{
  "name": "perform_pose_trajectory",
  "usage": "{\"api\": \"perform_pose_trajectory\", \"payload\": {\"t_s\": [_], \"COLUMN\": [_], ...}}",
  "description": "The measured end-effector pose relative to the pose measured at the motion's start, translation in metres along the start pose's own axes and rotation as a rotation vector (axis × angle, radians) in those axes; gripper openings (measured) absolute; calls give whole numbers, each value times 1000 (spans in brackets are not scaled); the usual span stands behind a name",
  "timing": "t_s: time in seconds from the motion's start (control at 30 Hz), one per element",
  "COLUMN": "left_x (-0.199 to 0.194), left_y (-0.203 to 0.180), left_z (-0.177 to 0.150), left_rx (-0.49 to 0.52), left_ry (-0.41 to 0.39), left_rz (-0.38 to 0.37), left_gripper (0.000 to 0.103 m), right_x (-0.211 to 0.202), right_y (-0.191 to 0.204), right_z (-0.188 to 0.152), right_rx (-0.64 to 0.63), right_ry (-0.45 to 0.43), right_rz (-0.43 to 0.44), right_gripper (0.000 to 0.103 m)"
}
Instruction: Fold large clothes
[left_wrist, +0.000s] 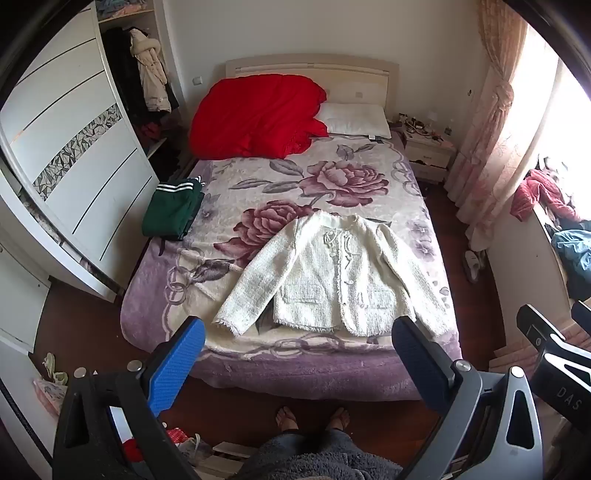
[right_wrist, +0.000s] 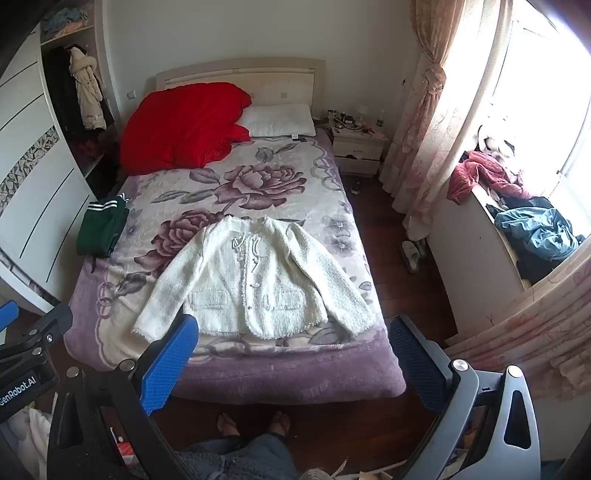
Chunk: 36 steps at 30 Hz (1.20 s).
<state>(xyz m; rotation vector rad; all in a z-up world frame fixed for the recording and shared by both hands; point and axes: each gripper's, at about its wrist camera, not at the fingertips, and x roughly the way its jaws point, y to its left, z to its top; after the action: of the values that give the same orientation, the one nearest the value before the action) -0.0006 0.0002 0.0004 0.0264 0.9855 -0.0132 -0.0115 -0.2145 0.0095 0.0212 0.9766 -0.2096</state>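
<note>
A white tweed jacket (left_wrist: 332, 273) lies flat and front-up on the near half of the bed (left_wrist: 295, 373), sleeves spread to both sides; it also shows in the right wrist view (right_wrist: 255, 280). A folded green garment with white stripes (left_wrist: 173, 208) lies at the bed's left edge, also in the right wrist view (right_wrist: 103, 227). My left gripper (left_wrist: 299, 332) is open and empty, held above the bed's foot. My right gripper (right_wrist: 293, 328) is open and empty at about the same height, beside the left one.
A red duvet (left_wrist: 255, 114) and a white pillow (left_wrist: 354, 120) lie at the headboard. A white wardrobe (left_wrist: 70, 147) stands left, a nightstand (right_wrist: 356, 146) and curtains (right_wrist: 424, 110) right. Clothes are piled on the window ledge (right_wrist: 535, 225). The person's feet (left_wrist: 314, 419) stand at the bed's foot.
</note>
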Motion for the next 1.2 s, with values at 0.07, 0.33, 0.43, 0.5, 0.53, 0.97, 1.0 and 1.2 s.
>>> {"api": "perform_pose_trajectory", "payload": {"t_s": [0.07, 0.33, 0.43, 0.5, 0.53, 0.97, 1.0, 1.2], "left_x": [0, -2, -4, -7, -7, -10, -9, -11], "left_y": [-1, -7, -12, -9, -11, -5, -5, -3], "left_z": [0, 4, 6, 10, 12, 13, 13, 12], "left_rx": [3, 8, 11, 13, 13, 6, 5, 4], "left_ry": [0, -2, -8, -11, -14, -31, -31, -34], "left_rz": [7, 7, 11, 4, 6, 5, 3, 3], "left_gripper": [103, 103, 103, 103, 103, 103, 103, 103], "right_x": [-1, -3, -2, -3, -3, -9, -9, -10], "right_y": [0, 3, 3, 5, 6, 12, 13, 15], "right_z": [0, 2, 8, 9, 8, 16, 13, 15], "right_rx": [-2, -3, -6, -8, -9, -7, -9, -11], "right_ry": [-1, -6, -3, -5, -8, -16, -18, -20], "right_rz": [-4, -7, -6, -10, -11, -6, -8, -8], "right_gripper": [103, 103, 103, 103, 103, 103, 103, 103]}}
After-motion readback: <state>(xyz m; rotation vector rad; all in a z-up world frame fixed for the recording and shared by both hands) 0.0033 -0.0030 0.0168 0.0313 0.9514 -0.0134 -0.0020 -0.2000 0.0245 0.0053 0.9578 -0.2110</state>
